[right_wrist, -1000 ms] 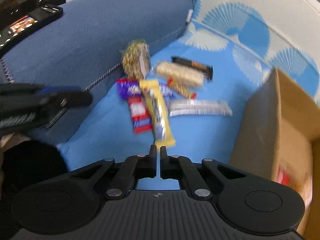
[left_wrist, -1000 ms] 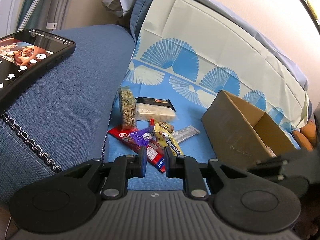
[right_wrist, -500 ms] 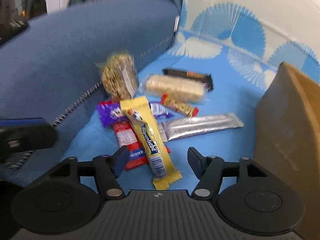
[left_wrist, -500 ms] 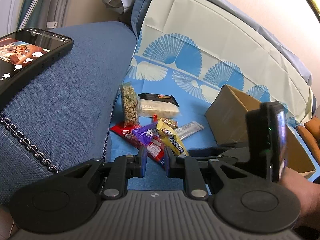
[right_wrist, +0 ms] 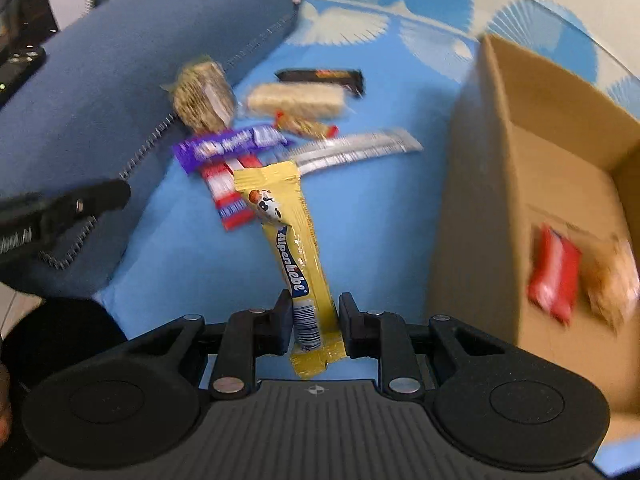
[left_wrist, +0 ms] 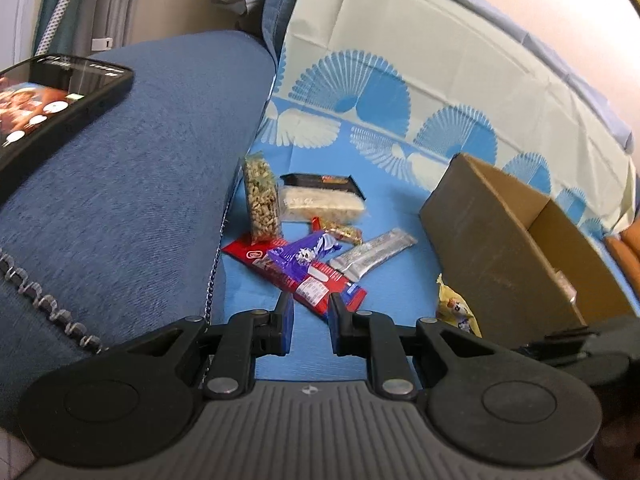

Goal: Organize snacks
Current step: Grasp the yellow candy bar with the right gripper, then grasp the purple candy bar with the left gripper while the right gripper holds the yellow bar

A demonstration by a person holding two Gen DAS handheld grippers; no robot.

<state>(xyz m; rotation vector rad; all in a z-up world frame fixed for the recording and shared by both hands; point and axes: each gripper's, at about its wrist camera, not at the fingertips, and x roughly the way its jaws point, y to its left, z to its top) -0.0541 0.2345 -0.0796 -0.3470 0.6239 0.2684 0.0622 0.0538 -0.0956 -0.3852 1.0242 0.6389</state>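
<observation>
Long yellow candy stick (right_wrist: 298, 256) — glossy wrapper, barcode end between closing jaws

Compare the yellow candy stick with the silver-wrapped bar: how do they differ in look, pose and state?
The yellow candy stick has a bright printed wrapper; the silver bar is metallic grey. The stick is lifted, its far end in the air, its near end between the closing jaws of the right gripper, while the silver bar lies flat on the blue cloth, untouched. The stick is near the cardboard box; the silver bar is by the snack pile. Both are long, narrow wrapped snacks.
</observation>
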